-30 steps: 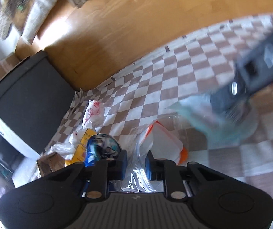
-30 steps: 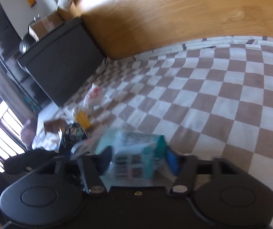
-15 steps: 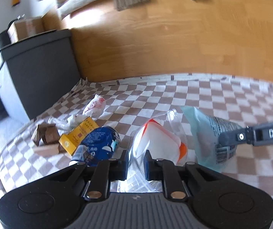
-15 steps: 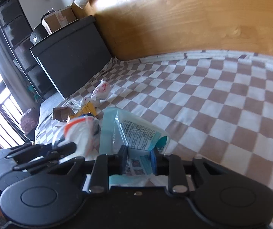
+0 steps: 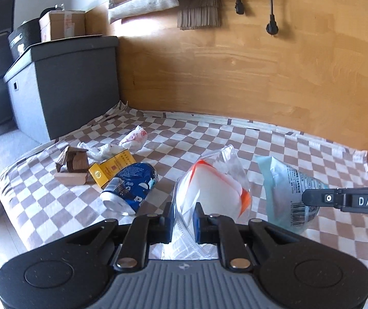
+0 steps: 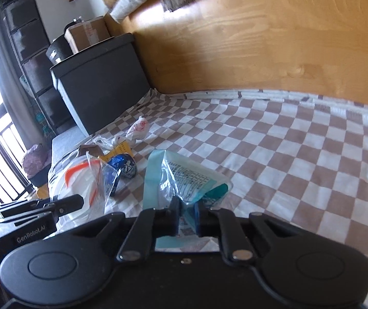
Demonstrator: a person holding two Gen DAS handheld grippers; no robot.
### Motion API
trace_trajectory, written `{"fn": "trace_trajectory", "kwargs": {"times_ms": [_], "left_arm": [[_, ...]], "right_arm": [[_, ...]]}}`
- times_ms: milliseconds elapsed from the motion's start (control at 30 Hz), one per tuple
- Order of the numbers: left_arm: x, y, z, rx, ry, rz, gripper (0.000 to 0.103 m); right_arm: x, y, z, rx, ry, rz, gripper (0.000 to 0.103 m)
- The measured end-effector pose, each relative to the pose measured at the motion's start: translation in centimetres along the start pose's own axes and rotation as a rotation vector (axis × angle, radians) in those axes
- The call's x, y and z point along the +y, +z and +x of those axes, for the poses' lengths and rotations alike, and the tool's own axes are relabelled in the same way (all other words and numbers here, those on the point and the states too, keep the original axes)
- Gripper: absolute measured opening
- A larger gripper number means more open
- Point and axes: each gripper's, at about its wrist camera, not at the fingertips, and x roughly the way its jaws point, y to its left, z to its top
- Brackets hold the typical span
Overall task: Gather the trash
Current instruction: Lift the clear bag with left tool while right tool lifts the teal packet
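My left gripper (image 5: 183, 219) is shut on a clear plastic bag (image 5: 209, 190) that holds a white and orange item, lifted over the checkered cloth (image 5: 274, 149). My right gripper (image 6: 186, 216) is shut on a teal printed wrapper (image 6: 184, 180), held just right of the bag; the wrapper also shows in the left wrist view (image 5: 284, 188). The clear bag shows at the left of the right wrist view (image 6: 78, 180). A crushed blue can (image 5: 130, 185), a yellow box (image 5: 112, 167), brown cardboard pieces (image 5: 72, 158) and crumpled white wrappers (image 5: 133, 139) lie on the cloth to the left.
A dark storage box (image 5: 63, 85) with a cardboard carton (image 5: 61, 24) on top stands at the back left. A wooden wall panel (image 5: 235, 72) runs behind the cloth. Black drawers (image 6: 29, 59) and a window are far left.
Both grippers rose and tilted up, so the view shows more of the wall. The right gripper closed tighter on the teal wrapper and carried it beside the clear bag.
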Motion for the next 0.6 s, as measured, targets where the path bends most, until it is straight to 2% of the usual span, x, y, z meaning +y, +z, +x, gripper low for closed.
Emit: {"fn": "trace_trajectory", "kwargs": {"times_ms": [300, 600], "left_arm": [[1.4, -1.0, -3.0, -0.016, 0.001, -0.102, 0.016], [4.2, -1.9, -4.9, -0.045, 0.018, -0.165, 0.016]], "right_arm": [[2.4, -0.7, -1.8, -0.003, -0.006, -0.079, 0.01], [4.9, -1.2, -1.5, 0.005, -0.018, -0.132, 0.01]]}}
